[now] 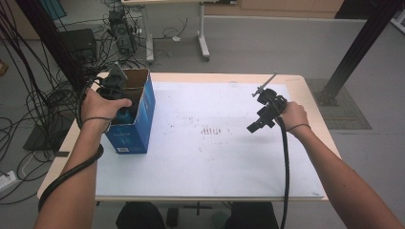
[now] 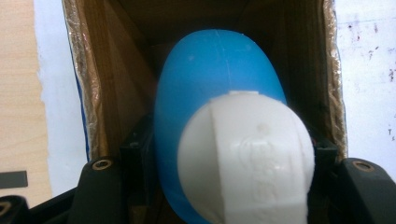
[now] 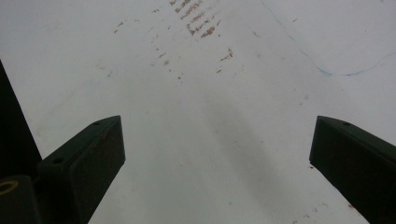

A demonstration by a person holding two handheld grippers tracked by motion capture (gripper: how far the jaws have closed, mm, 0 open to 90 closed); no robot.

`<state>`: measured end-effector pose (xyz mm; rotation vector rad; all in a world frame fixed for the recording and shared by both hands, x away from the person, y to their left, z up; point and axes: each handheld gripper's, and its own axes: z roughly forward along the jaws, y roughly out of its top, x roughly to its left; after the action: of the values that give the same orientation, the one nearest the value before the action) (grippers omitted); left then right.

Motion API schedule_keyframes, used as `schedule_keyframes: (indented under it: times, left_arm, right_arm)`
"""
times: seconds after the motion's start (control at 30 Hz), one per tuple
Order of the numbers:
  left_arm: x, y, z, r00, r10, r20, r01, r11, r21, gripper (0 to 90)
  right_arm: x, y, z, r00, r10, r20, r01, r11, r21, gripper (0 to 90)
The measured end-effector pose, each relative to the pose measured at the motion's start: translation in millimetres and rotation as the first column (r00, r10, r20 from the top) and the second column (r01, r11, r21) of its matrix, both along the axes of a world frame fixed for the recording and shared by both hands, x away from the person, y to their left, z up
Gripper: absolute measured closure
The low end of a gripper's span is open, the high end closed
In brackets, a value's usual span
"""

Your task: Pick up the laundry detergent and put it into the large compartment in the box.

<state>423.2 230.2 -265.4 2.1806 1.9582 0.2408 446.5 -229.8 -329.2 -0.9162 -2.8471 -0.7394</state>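
The blue bottle (image 2: 210, 84) sits inside the open cardboard box (image 1: 136, 112) at the table's left edge, gripped by the left tongs (image 2: 224, 186). In the left gripper view its long axis runs from the tongs down into the box, white cap (image 2: 247, 158) nearest the tongs and rounded blue body pointing toward the bottom. The body is smooth, glossy plastic, egg-shaped, with a faint mould seam along it. The cap is matt white, domed, with a raised figure pressed into it. Both black jaws press against the bottle's sides low down, so the tongs are closed on it.

The box is blue outside and bare brown corrugated card inside, its cut rim ragged and shiny. Its walls stand close on either side of the bottle.

In the high view the left hand (image 1: 102, 107) is over the box top. The right hand (image 1: 293, 114) holds the right tongs (image 1: 253, 126) well apart, above the white sheet (image 1: 215, 162) covering the table (image 1: 310, 95); in the right gripper view their jaws stand wide with nothing between them. The sheet carries small reddish-brown specks near its middle and a thin blue pen line. Cables lie tangled on the floor beyond the box.
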Motion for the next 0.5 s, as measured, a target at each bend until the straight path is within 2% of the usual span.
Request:
schedule_keyframes:
  times: [0.5]
  left_arm:
    - [-0.1, -0.4, 0.2, 1.0, -0.005, -0.006, 0.005, 1.0, 0.002, 37.8]
  right_arm:
    - [0.1, 0.9, 0.2, 1.0, 0.003, 0.001, -0.003, 1.0, -0.002, 3.1]
